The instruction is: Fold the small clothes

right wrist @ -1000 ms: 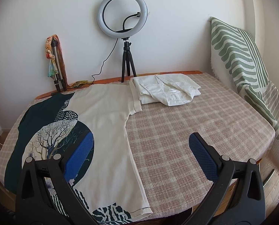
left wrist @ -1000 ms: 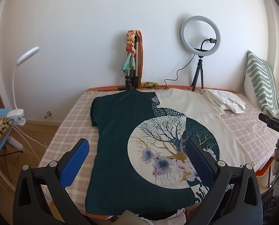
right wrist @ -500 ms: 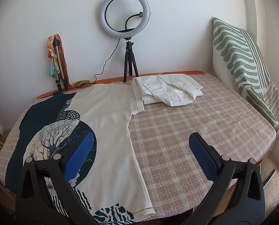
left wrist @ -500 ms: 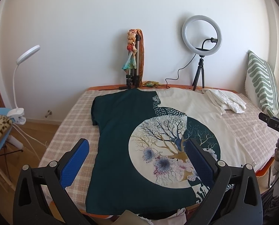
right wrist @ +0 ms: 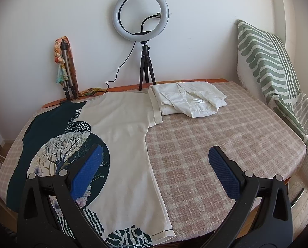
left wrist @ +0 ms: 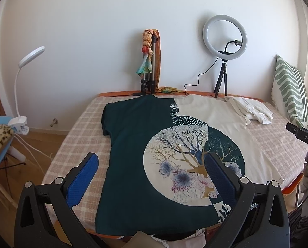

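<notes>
t-shirt point(left wrist: 145, 144) spread mid-frame on the bed point(right wrist: 226, 140), folded shirt point(right wrist: 191, 101) upper right of it, ring light point(right wrist: 141, 14) behind

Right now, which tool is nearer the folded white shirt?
Right. The right tool hangs over the T-shirt's cream side, facing the folded white shirt; the left tool sits over its dark side, farther off.

T-shirt point(right wrist: 123, 144): near hem cut off by lower frame edge, right view; folded white garment point(left wrist: 251, 109): underside hidden

teal-and-cream tree-print T-shirt point(left wrist: 133, 144), pink plaid tablecloth point(right wrist: 216, 136)
</notes>
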A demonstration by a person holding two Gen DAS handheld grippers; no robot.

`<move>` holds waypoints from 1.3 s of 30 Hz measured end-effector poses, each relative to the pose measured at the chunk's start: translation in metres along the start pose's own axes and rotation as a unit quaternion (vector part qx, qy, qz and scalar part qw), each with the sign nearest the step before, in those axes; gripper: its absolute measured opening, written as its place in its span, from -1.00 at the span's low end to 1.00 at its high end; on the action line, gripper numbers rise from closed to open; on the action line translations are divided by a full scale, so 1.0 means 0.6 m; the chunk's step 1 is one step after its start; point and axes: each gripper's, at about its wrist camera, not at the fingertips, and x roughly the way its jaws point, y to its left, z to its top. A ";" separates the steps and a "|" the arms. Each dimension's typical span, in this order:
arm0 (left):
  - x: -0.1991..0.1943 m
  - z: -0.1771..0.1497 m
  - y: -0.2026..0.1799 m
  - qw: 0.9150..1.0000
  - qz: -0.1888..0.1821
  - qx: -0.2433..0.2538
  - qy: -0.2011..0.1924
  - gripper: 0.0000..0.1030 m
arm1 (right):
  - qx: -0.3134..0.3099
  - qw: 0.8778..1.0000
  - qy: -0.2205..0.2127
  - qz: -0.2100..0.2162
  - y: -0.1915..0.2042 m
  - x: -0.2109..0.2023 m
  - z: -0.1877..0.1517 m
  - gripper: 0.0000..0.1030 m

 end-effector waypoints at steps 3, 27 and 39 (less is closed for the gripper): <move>0.003 -0.001 0.004 1.000 0.002 -0.003 0.004 0.98 | -0.001 1.000 0.003 0.003 0.007 0.002 0.000 1.00; 0.080 -0.146 0.182 0.980 -0.026 -0.127 0.153 0.29 | -0.126 0.957 0.079 0.248 0.337 0.070 0.126 0.87; 0.121 -0.176 0.215 0.968 -0.054 -0.159 0.185 -0.16 | -0.204 0.910 0.178 0.315 0.670 0.239 0.153 0.64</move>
